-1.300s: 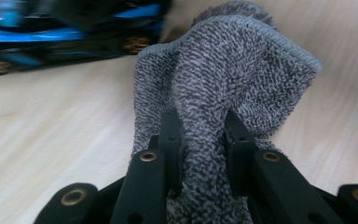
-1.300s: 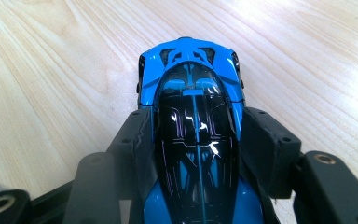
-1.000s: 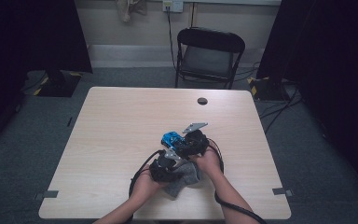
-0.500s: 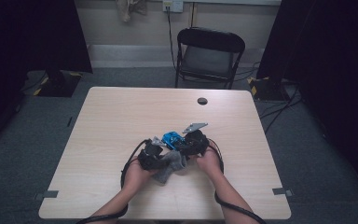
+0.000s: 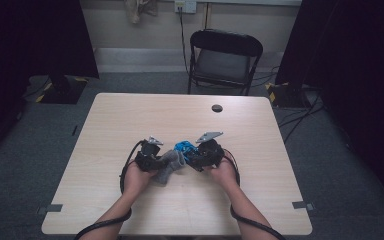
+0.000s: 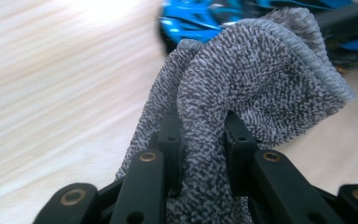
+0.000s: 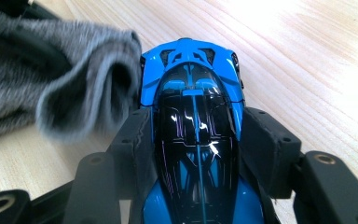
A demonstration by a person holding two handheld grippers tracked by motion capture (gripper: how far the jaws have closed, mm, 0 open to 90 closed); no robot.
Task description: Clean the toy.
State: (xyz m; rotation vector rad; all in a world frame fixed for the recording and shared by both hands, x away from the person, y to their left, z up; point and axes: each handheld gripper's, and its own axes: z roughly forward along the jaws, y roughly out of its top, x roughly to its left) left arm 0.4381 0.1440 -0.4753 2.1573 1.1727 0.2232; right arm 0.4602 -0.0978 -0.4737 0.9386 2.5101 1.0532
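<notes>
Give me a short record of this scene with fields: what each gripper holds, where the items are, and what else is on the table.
left gripper: shut on the grey sock, fabric pinched between the jaws
right gripper: shut on the blue toy car, jaws on its sides
sock and car: sock's open cuff right beside the car's end
table: light wood
other item: small dark round object near the far edge
beyond table: black folding chair

High view: fixed above the near side, facing forward and down over the desk [image 5: 130, 125]. Gripper views: close, along own fingers, low over it; all three share the sock [image 6: 242, 93] and car [image 7: 193, 116].
</notes>
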